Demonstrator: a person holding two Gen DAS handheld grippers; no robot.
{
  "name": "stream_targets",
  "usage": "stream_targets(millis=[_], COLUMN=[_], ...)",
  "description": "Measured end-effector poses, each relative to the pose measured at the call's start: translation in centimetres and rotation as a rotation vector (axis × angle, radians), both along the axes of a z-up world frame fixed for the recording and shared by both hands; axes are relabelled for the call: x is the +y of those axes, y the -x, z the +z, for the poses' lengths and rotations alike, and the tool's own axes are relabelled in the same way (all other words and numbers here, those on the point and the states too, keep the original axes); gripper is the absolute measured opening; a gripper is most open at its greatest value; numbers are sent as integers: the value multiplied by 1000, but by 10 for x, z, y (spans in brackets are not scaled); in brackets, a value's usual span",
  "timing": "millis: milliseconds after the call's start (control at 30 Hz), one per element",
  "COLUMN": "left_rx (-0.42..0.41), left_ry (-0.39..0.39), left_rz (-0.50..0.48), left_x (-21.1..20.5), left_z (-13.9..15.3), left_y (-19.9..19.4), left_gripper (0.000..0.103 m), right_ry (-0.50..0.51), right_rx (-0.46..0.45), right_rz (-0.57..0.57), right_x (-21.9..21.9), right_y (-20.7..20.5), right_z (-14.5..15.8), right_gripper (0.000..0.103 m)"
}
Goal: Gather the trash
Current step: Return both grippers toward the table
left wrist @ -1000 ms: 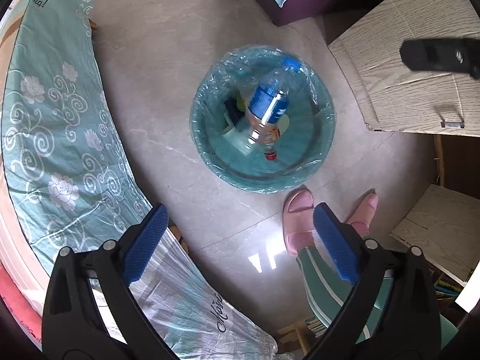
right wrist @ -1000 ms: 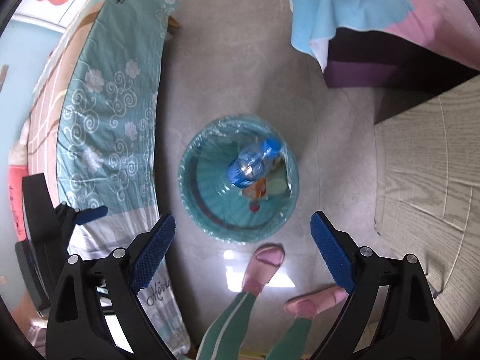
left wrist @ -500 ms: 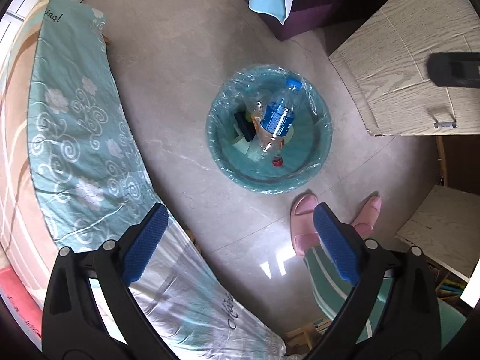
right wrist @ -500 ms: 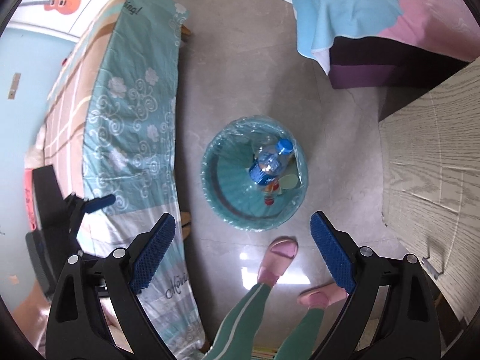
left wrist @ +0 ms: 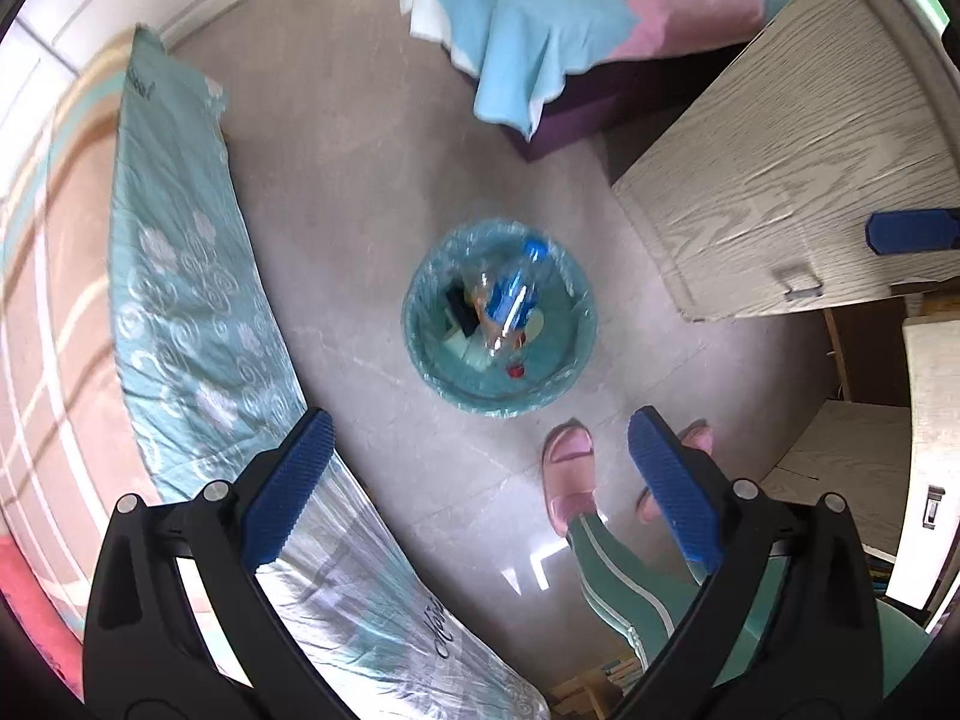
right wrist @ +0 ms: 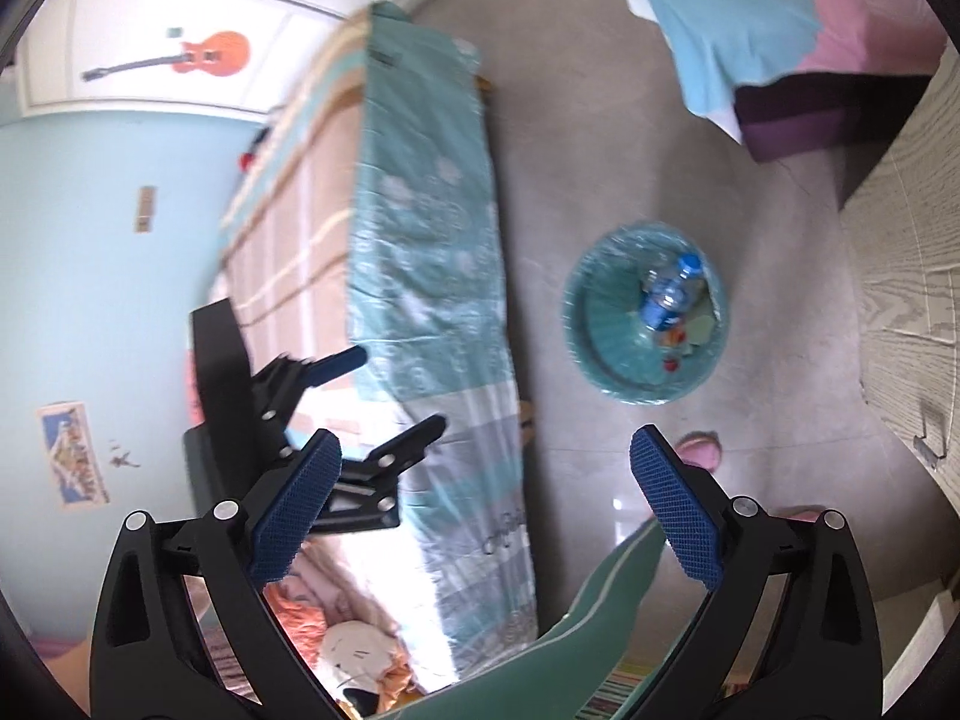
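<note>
- Fingers of the left gripper [left wrist: 477, 483] stand wide apart with nothing between them, pointing down at the floor [left wrist: 360, 228] on the near side of the trash bin [left wrist: 570, 372].
- Fingers of the right gripper [right wrist: 485, 501] are likewise spread and empty; their jaws have just been opening a little further, with no thing between the pads.
- Trash already collected lies inside the trash bin: a clear bottle with a blue label [left wrist: 510, 300], a small red cap [left wrist: 515, 369] beside it, and some darker scraps I cannot name.
- Beyond the bin, the bed with the teal floral cover [left wrist: 198, 300] runs along its left, a pale wooden surface [left wrist: 780, 138] sits to its right, and a pink-and-blue blanket [left wrist: 540, 18] hangs at its far side.
- The person's pink slippers [left wrist: 567, 468] stand just on the near side of the bin.
- Judged from this, a drop into the bin looks finished and the hunt for the next piece is in hand.
- No loose trash shows on the floor around the bin, so the next move calls for turning the cameras toward the bed or the surface to find another item, then bringing open fingers over it.
</note>
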State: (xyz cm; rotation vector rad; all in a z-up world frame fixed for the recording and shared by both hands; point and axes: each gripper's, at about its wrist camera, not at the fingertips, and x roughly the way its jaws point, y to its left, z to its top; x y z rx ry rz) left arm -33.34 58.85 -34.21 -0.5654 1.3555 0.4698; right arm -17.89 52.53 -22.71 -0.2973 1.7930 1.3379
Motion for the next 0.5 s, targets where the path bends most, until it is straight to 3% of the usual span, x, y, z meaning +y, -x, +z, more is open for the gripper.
stream_targets(millis=[267,400,500], left_rx=[-126,-248,-319], left_ry=[-106,-118,-126], left_rz=[-81,-183,-296], left_x=[-11,-33,-60], left_z=[88,143,176], left_y=[-35,-70,-105], left_gripper=[96,96,96], right_ry=[-160,-248,-256], right_rx=[-64,-172,-281], right_rz=[-51,-155,-246], right_x=[-45,-97,-144], right_y=[-35,-72,-106], right_z=[90,143,169], right_gripper=[96,96,96])
